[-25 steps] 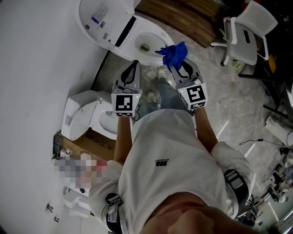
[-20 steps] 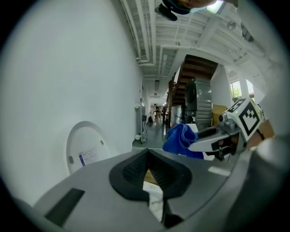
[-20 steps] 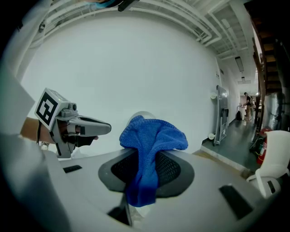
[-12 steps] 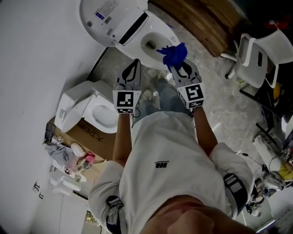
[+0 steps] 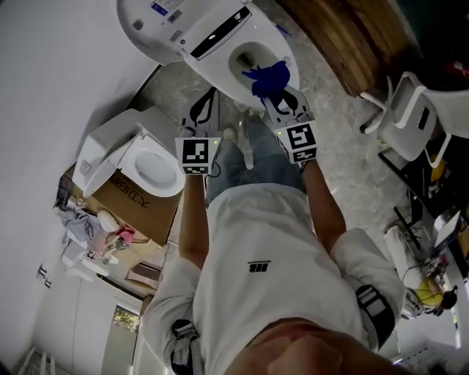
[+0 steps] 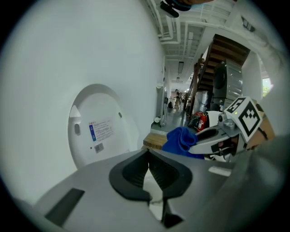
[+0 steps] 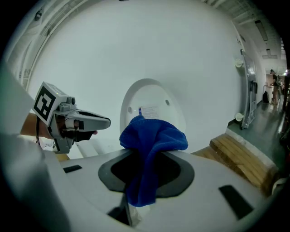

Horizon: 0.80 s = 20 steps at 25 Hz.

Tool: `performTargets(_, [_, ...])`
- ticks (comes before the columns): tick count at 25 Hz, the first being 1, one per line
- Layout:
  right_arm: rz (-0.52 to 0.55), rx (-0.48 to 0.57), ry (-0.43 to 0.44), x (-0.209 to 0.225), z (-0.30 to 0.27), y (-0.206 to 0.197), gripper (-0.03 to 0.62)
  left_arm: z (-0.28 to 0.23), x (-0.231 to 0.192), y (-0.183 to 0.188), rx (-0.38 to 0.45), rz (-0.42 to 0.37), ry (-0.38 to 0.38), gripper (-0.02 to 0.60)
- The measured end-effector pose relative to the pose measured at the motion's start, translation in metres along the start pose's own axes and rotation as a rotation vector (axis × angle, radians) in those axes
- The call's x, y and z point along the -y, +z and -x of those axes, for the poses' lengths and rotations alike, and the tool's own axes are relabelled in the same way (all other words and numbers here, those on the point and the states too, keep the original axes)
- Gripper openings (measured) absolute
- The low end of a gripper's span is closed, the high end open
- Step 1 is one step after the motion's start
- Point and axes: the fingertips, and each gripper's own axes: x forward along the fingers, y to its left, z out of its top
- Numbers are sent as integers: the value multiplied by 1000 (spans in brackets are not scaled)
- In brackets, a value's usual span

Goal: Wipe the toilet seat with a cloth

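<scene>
A white toilet stands at the top of the head view with its lid (image 5: 157, 18) raised and the seat (image 5: 218, 72) down around the open bowl. My right gripper (image 5: 274, 91) is shut on a bunched blue cloth (image 5: 267, 78), which hangs over the front of the bowl. The right gripper view shows the cloth (image 7: 152, 140) draped down between the jaws, with the lid (image 7: 152, 106) behind it. My left gripper (image 5: 204, 110) is to the left of the cloth, short of the seat's front edge. In its own view the left gripper (image 6: 148, 156) is shut on nothing.
A second, smaller toilet (image 5: 143, 165) sits on a cardboard box (image 5: 135, 203) at the left. A wooden platform (image 5: 344, 36) lies right of the main toilet, and a white chair (image 5: 418, 121) stands at the right. Clutter lies at lower left. The wall is close behind the lid.
Both grippers have moved forward towards the toilet. The blue cloth has gone from short of the bowl to over its front rim. Both jaws stay as they were.
</scene>
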Motion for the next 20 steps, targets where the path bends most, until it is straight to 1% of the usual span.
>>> performTargets(4, [-9,-40,35,1,-30,-22,94,-16,-11,-27,-33,34,25,11])
performTargets(13, [-12,-148,87,-1,-88,-76,94,-49,-29,-85,-97,93,14,11])
performTargets(16, [-4,-170,95,-1,-112,-90,94,-62,-40,-105,-115,114,12,11])
performTargets(20, [-5,-207,81,4,-139,-112,94,-78,-52,-132,-145,130,-7,11])
